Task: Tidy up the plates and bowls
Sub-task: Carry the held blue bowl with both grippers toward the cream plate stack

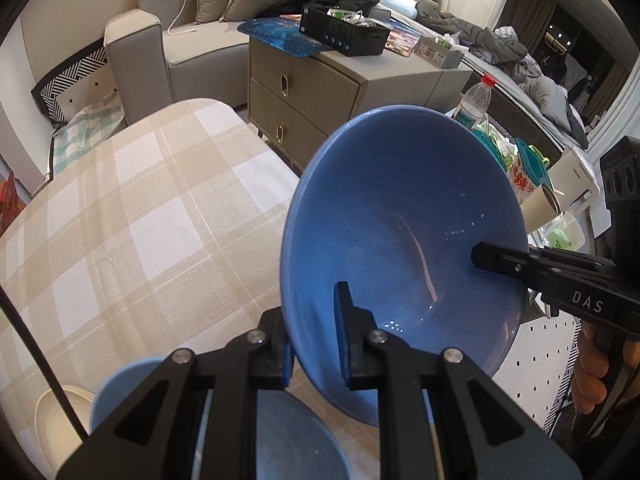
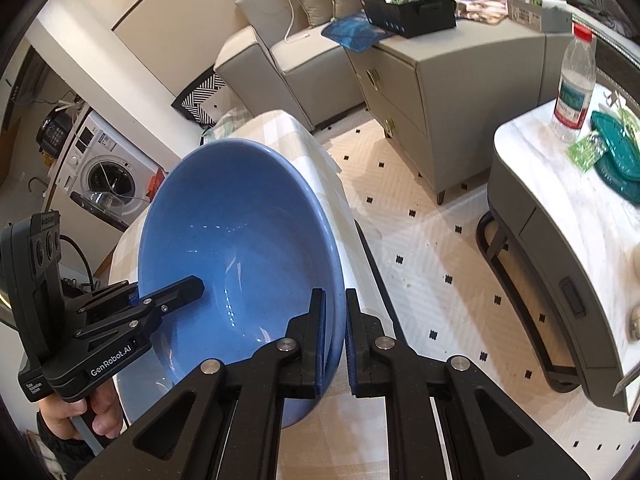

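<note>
A large blue bowl (image 1: 400,232) is held tilted above the checked tablecloth (image 1: 132,216). My left gripper (image 1: 316,336) is shut on its near rim, one finger inside and one outside. My right gripper (image 1: 496,260) grips the opposite rim. In the right wrist view the same bowl (image 2: 240,248) fills the centre, my right gripper (image 2: 334,340) is shut on its rim, and my left gripper (image 2: 176,292) holds the far rim. Another blue dish (image 1: 120,388) and a cream plate (image 1: 52,416) lie on the table below.
A grey drawer cabinet (image 1: 304,92) with a black box stands behind the table, and a sofa (image 1: 176,40) is further back. A marble side table (image 2: 560,184) holds a water bottle (image 2: 574,84) and teal lids. A washing machine (image 2: 104,172) is at the left.
</note>
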Demonstrator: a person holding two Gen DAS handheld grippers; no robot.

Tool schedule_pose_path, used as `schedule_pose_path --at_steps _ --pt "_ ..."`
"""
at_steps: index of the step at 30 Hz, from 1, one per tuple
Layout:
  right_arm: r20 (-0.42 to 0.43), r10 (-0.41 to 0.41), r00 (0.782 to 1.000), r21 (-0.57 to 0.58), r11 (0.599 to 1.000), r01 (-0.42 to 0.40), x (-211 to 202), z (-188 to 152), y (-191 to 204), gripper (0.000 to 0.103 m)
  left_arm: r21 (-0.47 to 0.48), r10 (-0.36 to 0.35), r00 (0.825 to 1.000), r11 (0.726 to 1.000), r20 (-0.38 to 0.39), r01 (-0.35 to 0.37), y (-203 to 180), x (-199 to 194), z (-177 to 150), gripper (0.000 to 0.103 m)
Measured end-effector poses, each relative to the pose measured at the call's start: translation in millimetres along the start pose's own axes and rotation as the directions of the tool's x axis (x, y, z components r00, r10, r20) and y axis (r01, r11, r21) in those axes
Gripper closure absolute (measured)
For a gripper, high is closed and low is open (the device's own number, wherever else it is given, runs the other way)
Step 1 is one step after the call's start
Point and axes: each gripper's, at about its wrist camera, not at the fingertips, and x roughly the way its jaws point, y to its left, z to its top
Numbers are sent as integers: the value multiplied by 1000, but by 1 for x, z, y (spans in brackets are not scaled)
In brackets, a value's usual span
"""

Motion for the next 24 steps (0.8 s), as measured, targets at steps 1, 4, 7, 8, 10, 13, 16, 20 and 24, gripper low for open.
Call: schedule_pose_path --at_steps 1,4,7,8,10,13,16,20,24 --pt "5 -1 1000 -5 1000 1 -3 1 3 94 0 1 1000 1000 8 -1 0 -4 -1 88" --pt "15 0 1000 -20 1000 0 -11 2 11 94 -10 -1 1000 1000 28 1 1 -17 -2 88" --pt "25 2 1000 -38 999 -1 -19 2 20 94 -21 2 999 1000 51 -1 4 -30 -5 88" --pt "29 3 1000 -45 999 -2 -23 2 24 94 -26 3 998 1000 59 -2 5 -35 -6 88" --pt "35 6 999 -59 998 -4 -28 1 32 94 -36 5 997 999 74 -2 9 -45 -9 88" --pt "43 12 999 -81 997 -8 -37 0 45 94 -50 8 996 999 93 -4 13 -59 -13 88" --pt "46 13 999 -100 995 -8 -41 -1 56 94 -62 15 994 998 106 -8 17 -71 -19 88" --pt "47 22 999 -127 992 -16 -49 -2 73 94 -83 22 991 996 129 -11 25 -88 -27 88" --pt "43 46 998 -162 986 -39 -56 -6 92 94 -112 28 988 994 149 -11 36 -104 -38 88"
